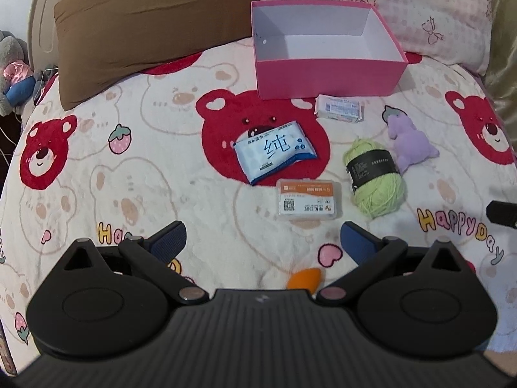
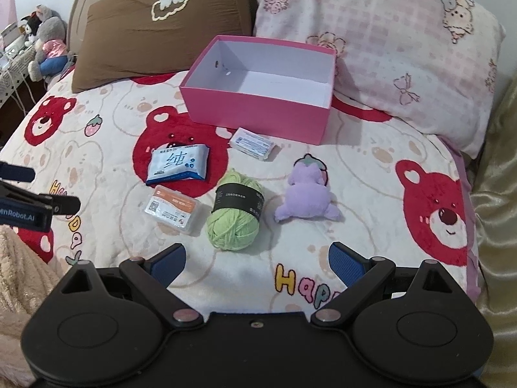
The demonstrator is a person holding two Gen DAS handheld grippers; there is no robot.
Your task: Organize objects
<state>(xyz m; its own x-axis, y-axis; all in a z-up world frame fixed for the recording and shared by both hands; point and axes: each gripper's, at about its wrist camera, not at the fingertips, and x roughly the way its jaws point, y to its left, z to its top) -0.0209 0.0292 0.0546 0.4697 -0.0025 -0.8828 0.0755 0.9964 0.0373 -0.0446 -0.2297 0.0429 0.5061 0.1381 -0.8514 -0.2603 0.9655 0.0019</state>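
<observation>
In the left wrist view, the pink box (image 1: 326, 74) sits open at upper centre on the bear-print blanket (image 1: 129, 168), its white inside bare. Its back edge lies close to the pink checked pillow (image 1: 420, 9); the brown pillow (image 1: 155, 22) fills the upper left, apart from the box's left wall. Just below the box's front wall lies a small white packet (image 1: 340, 109), near it but not clearly touching.

Lower, toward centre, the wet-wipes pack (image 1: 274, 152) lies tilted, with the orange-labelled clear case (image 1: 309, 199) just below its lower right corner. Right of the case the green yarn ball (image 1: 374, 177) rests, and the purple plush toy (image 1: 410, 144) sits just beside its upper right. An orange makeup sponge (image 1: 302, 280) peeks out at lower centre, partly hidden by the gripper body. Open blanket stretches across the whole left half and along the strip between the objects and the fingers.

The left gripper (image 1: 262, 242) hovers low over the blanket, level, fingers spread wide and holding nothing, pointed toward the case.

In the right wrist view, the right gripper (image 2: 257, 260) is likewise wide open and empty, aimed over bare blanket just below the yarn ball, with the blanket's right edge at the frame's right.
</observation>
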